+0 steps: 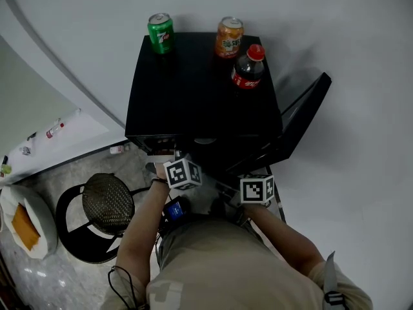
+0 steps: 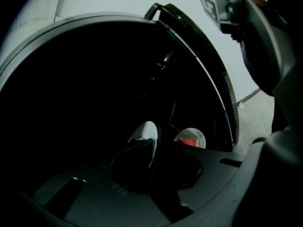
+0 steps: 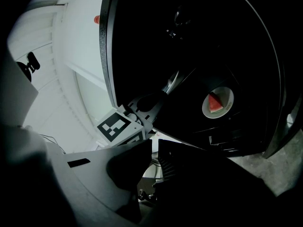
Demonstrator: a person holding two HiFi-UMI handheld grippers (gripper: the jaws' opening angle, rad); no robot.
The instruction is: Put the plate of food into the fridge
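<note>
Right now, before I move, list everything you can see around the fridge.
fridge: 1, black, centre; door open at its right
green can: 1, green, fridge top, back left
orange can: 1, orange, fridge top, back right
cola bottle: 1, dark with red cap, fridge top, right
plate with red food: 1, white, inside fridge
white piece: 1, white, at left tongs' tips; unidentifiable
stool: 1, black, left of fridge
dish with orange food: 1, white, far left
left tongs: 1, dark, jaws together
right tongs: 1, dark, narrow gap, empty

Pale wall (image 1: 310,11); speckled grey floor (image 1: 39,283); black mesh stool (image 1: 106,205) (lower left); light soft, even.
</note>
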